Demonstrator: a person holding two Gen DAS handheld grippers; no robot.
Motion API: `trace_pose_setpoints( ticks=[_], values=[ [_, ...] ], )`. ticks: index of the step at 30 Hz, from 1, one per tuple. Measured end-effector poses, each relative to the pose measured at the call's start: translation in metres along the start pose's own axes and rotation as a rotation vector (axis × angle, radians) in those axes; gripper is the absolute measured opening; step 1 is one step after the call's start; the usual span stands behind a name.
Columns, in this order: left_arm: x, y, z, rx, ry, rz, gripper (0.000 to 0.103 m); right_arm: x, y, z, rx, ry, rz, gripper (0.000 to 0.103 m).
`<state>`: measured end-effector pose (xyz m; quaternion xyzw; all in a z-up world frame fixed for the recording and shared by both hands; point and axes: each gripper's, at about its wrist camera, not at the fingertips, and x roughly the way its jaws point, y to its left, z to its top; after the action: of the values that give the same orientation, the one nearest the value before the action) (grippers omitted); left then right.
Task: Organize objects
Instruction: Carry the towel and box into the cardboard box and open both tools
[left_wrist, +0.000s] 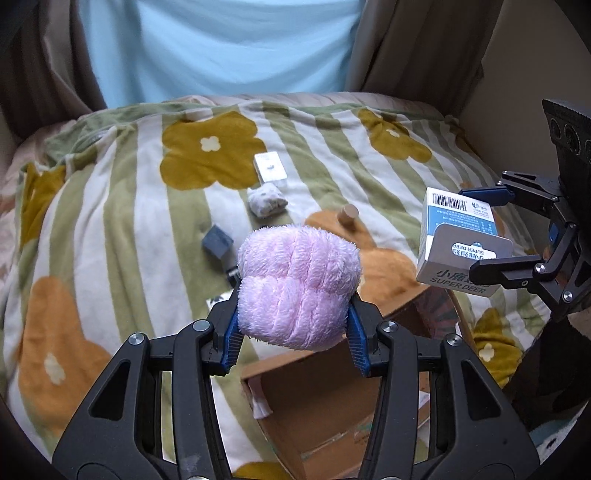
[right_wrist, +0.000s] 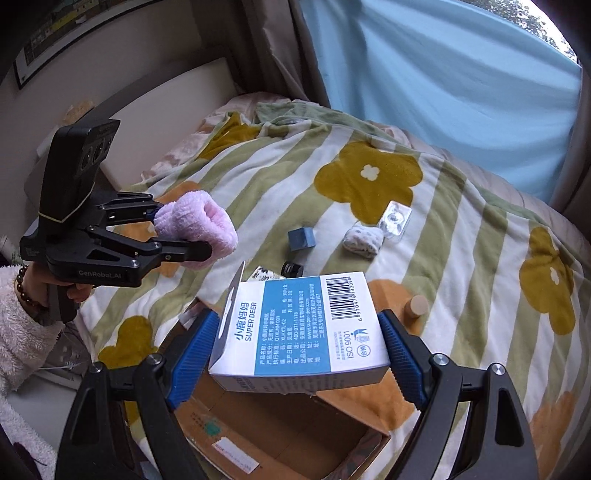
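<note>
1. My left claw (left_wrist: 295, 325) is closed on a fluffy pink roll of cloth (left_wrist: 298, 284). The blue pads press into its sides and most of the roll bulges out ahead of the fingertips.
2. My right claw (right_wrist: 299, 354) is closed on a white and blue carton (right_wrist: 306, 328) printed "SUPER DEER". The pads hold its two short ends, and its hang tab points toward the left pad.
3. An open cardboard box (right_wrist: 295, 424) sits on the bed directly below both claws, its mouth facing up. I judge it to be the place for both items.
4. To do this step well, I would lower one claw at a time so the two do not collide over the narrow opening.
5. The carton hangs tilted. I would level it and bring it low inside the walls before opening, so it does not catch a flap.
6. The pink roll is soft, so it may cling to the pads. I would open wide and lift straight up.
7. Beyond the claws, on the flowered blanket (left_wrist: 110, 221), more things wait: a blue cube (right_wrist: 302, 237), a small patterned pouch (right_wrist: 362, 239), a clear packet (right_wrist: 396, 220), a wooden cylinder (right_wrist: 416, 305) and a small black item (right_wrist: 291, 268).
</note>
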<state>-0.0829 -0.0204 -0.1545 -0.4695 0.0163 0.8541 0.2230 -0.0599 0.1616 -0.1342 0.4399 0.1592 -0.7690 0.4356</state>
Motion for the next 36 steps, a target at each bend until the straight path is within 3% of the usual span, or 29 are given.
trace_pose_setpoints(
  ticks=[6,15,21,34,35,36],
  values=[
    [0.003,-0.018,-0.055,-0.057,0.043,0.01,0.044,0.005,0.024,-0.041,-0.058,0.046,0.033,0.084],
    [0.044,-0.037,-0.118,-0.107,0.107,-0.008,0.043,0.042,0.038,-0.092,-0.115,0.127,0.031,0.084],
    [0.067,-0.042,-0.129,-0.095,0.14,-0.007,0.043,0.064,0.037,-0.112,-0.12,0.166,0.033,0.084],
    [0.065,-0.05,-0.126,-0.029,0.163,0.049,0.044,0.065,0.036,-0.114,-0.127,0.186,-0.001,0.084],
    [0.065,-0.051,-0.126,-0.025,0.164,0.06,0.048,0.066,0.035,-0.114,-0.124,0.189,-0.002,0.084],
    [0.065,-0.051,-0.126,-0.028,0.166,0.062,0.061,0.066,0.035,-0.115,-0.124,0.19,-0.007,0.084]
  ],
)
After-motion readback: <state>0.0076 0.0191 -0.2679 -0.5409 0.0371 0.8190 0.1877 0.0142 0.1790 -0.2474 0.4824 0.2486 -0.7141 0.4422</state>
